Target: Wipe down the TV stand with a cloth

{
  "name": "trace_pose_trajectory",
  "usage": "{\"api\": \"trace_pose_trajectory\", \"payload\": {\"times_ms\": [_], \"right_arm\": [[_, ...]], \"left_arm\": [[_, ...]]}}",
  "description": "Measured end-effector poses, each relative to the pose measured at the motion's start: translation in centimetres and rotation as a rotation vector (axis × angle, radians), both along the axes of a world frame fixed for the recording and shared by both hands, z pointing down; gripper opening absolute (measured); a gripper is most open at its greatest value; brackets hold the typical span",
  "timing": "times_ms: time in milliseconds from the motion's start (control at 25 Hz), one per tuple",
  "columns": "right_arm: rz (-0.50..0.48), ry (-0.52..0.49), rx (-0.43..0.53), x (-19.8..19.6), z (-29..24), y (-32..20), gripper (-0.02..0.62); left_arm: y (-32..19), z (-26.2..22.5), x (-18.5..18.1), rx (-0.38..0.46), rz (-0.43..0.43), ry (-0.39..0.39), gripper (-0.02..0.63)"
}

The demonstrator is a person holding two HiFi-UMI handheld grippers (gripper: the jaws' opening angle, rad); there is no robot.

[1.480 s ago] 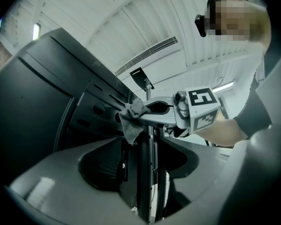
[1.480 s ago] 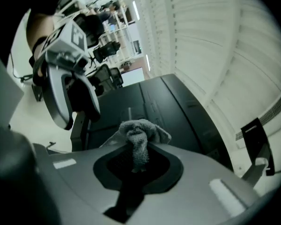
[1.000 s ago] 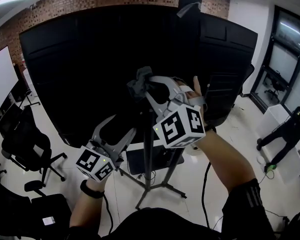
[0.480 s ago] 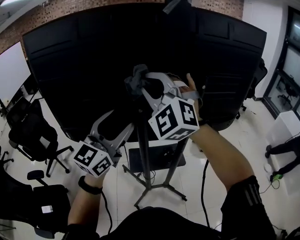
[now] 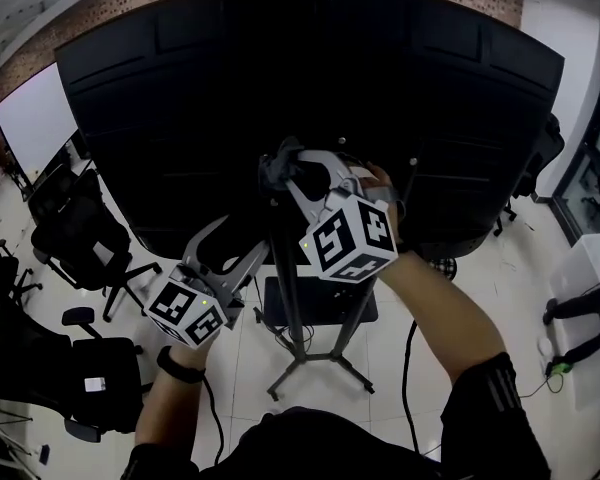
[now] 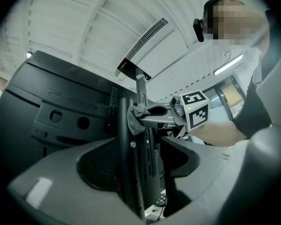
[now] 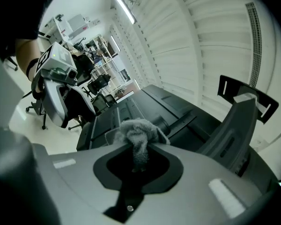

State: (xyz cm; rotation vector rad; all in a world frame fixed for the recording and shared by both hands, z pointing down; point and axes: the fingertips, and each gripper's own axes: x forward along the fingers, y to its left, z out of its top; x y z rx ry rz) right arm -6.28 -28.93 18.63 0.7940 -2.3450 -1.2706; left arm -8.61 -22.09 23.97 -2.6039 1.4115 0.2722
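A big black TV (image 5: 180, 118) is seen from behind on a black stand pole (image 5: 291, 298). My right gripper (image 5: 283, 168) is shut on a crumpled grey cloth (image 5: 274, 171) and presses it against the pole high up. In the right gripper view the cloth (image 7: 138, 132) bunches out between the jaws. The left gripper view shows the cloth (image 6: 135, 118) touching the pole (image 6: 126, 172). My left gripper (image 5: 232, 250) hangs lower left of the pole, jaws apart, holding nothing.
The stand's splayed legs (image 5: 310, 368) and a dark shelf (image 5: 325, 306) are below my hands. Black office chairs (image 5: 75, 253) crowd the left, with a whiteboard (image 5: 35, 118) behind. A cable (image 5: 408, 368) trails on the pale floor. A white box (image 5: 592, 268) sits right.
The cloth in my right gripper has slid a little down the pole. My left gripper has stayed roughly where it was, still open.
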Motion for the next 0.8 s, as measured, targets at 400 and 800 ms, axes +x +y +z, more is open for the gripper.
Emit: {"api": "trace_pose_trajectory", "payload": {"times_ms": [400,800], "right_arm": [[-0.028,0.051,-0.060,-0.4,6.0,0.8,0.034],[0.034,0.036,-0.116,-0.8,9.0,1.0,0.034]], "left_arm": [[1.0,2.5,0.5,-0.055,-0.047,0.007,0.292],[1.7,6.4,1.0,-0.122,0.024,-0.016,0.292]]}}
